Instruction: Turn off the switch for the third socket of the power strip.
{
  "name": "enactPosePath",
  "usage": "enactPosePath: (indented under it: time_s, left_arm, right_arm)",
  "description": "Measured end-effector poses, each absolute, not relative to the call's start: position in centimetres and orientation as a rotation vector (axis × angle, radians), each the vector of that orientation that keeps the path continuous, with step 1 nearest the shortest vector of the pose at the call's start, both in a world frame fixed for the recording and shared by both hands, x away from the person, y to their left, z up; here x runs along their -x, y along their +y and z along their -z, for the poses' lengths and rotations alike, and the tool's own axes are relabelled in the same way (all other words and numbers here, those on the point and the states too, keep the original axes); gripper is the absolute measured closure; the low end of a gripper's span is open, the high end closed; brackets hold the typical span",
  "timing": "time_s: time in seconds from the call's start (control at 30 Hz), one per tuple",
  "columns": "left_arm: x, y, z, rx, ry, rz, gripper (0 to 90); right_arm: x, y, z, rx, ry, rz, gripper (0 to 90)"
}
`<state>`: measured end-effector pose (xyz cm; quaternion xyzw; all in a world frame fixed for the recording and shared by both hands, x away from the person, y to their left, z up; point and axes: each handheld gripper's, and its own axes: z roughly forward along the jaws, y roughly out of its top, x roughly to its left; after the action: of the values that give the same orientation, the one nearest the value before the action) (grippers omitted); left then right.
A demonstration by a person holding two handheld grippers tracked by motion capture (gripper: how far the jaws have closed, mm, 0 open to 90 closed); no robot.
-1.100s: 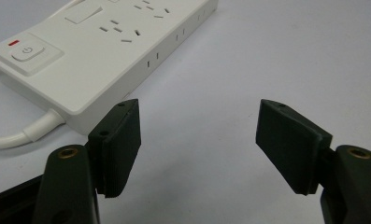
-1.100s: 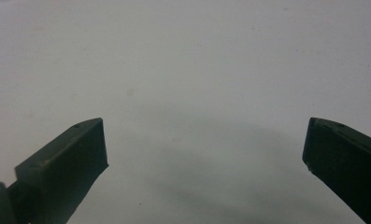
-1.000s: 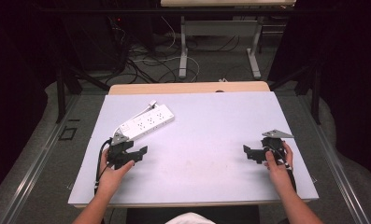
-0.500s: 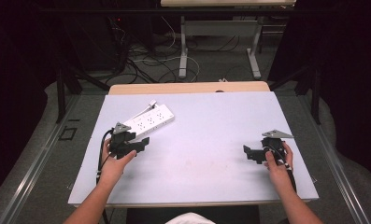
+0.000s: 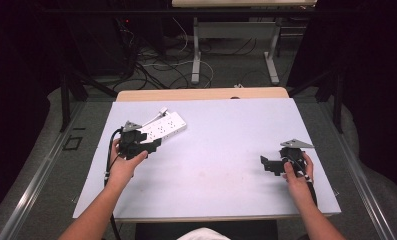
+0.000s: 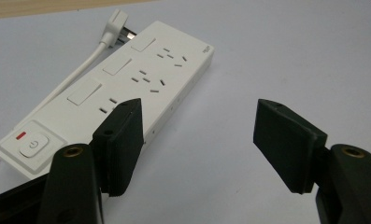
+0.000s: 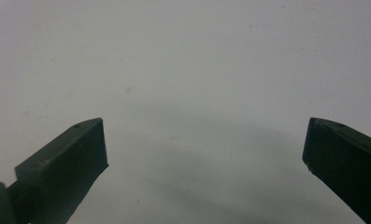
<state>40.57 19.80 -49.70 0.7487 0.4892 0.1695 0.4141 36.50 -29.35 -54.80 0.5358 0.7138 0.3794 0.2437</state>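
Two tools: one in each hand, both over the pale desk.
Left tool: jaws spread wide, nothing between them; held just beside the power strip's near long edge.
Power strip: white, flat on the desk's left half, lying at an angle; switch with red mark at its near end, cord and plug at the far end.
Right tool: jaws wide apart, empty, over bare desk, well apart from the strip.

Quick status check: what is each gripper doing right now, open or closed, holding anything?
Left gripper: open, holding nothing, beside the white power strip.
Right gripper: open, holding nothing, over the bare table.
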Motion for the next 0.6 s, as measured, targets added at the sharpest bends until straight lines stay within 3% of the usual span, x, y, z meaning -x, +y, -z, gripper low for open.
enactPosePath:
  time_s: [0.6]
  left_arm:
    - [-42.8,18.9,48.0,-1.88,1.249,-0.412,32.5]
  right_arm:
    - [-36.5,-29.4,54.8,-1.463,1.95,-1.036,0.0]
